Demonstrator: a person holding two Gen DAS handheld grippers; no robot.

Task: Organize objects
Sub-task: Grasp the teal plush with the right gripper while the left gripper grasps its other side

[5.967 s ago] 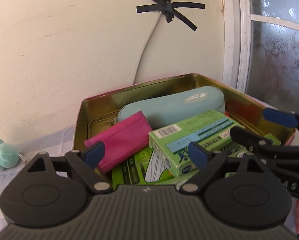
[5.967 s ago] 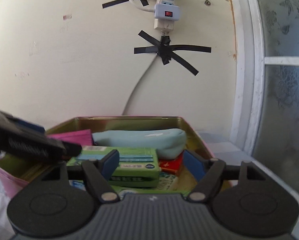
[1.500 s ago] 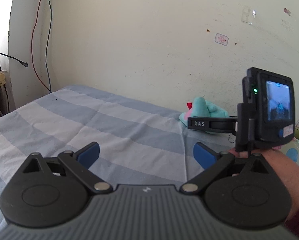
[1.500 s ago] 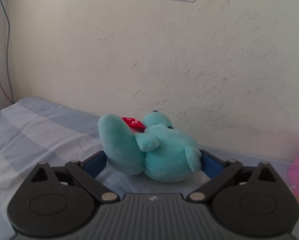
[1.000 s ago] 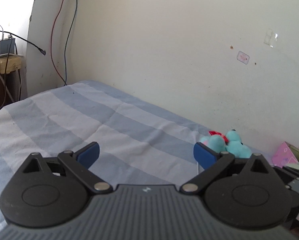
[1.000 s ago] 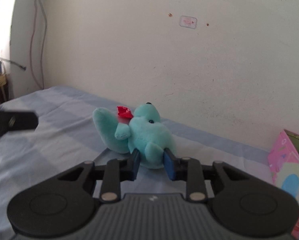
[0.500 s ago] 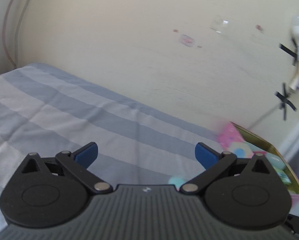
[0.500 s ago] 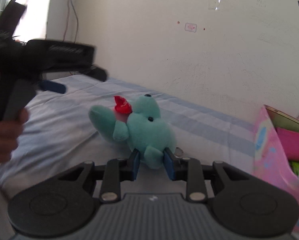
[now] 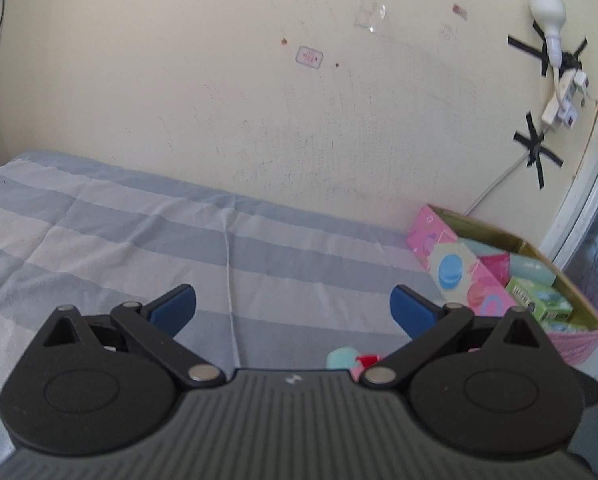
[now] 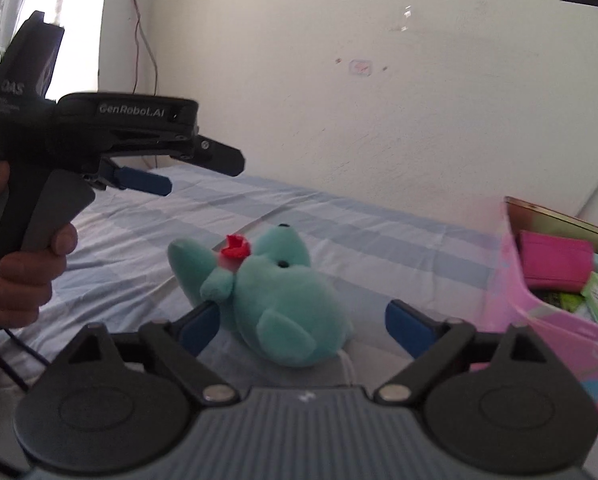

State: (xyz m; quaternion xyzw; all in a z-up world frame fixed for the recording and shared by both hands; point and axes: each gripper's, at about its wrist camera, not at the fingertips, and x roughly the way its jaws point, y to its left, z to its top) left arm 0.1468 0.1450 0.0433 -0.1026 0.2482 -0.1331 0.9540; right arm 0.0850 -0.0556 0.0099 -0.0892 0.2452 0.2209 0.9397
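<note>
A teal plush toy (image 10: 283, 300) with a red bow lies on the striped bedsheet (image 10: 379, 248). It sits between the blue pads of my right gripper (image 10: 303, 320), whose jaws are opening wide; the pads do not press on it. In the left wrist view only a sliver of the toy (image 9: 341, 358) shows, under my left gripper (image 9: 293, 307), which is open with nothing in it. A pink tin box (image 9: 451, 264) stands at the right by the wall, also in the right wrist view as the tin (image 10: 539, 328).
The tin holds a pink pouch (image 10: 555, 260), a green carton (image 9: 539, 300) and a light blue case (image 9: 533, 268). A hand (image 10: 23, 268) holds the left gripper at the left. A taped power strip (image 9: 559, 100) and cable hang on the wall.
The right gripper's jaws have gone from shut on the plush toy to wide apart, and the toy rests on the sheet. The left wrist view has swung right toward the tin.
</note>
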